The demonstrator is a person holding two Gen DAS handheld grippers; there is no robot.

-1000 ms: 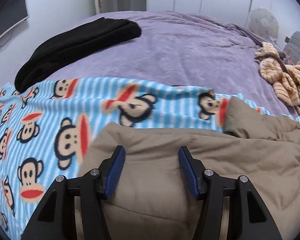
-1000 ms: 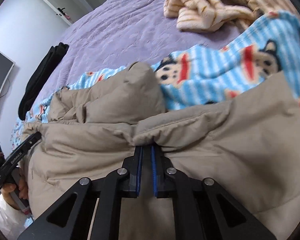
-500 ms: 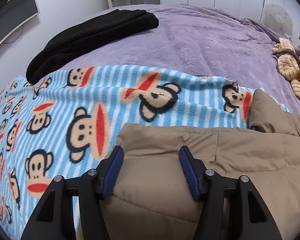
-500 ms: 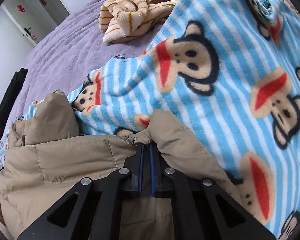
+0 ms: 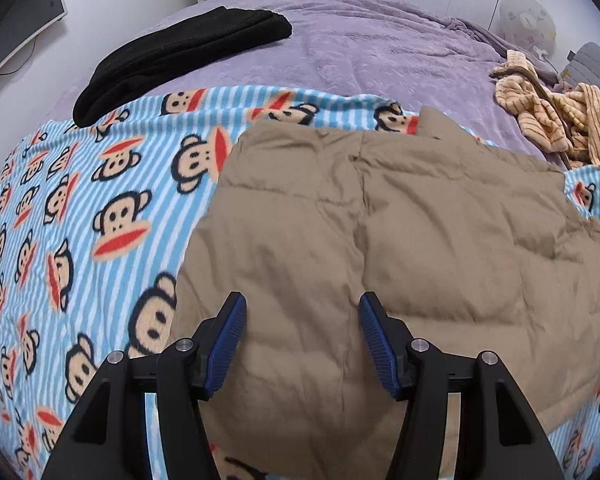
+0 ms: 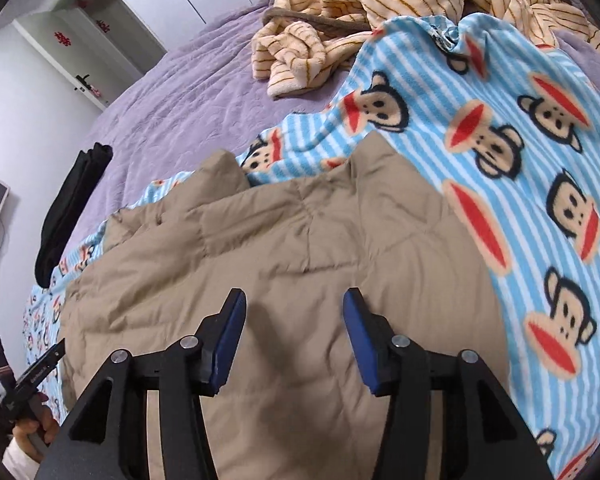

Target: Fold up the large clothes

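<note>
Tan padded jacket (image 5: pixel 400 240) lies flat atop monkey-print blanket (image 5: pixel 100 208), fold apparently laid. Left gripper (image 5: pixel 302 340) and right gripper (image 6: pixel 294 334) above jacket, jaws opening, nothing gripped.

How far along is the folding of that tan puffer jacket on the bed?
Done: the tan puffer jacket lies folded over on the monkey blanket. In hand: nothing; the left gripper and right gripper are opening, empty. Left: probably another fold, and the crumpled striped garment.
</note>
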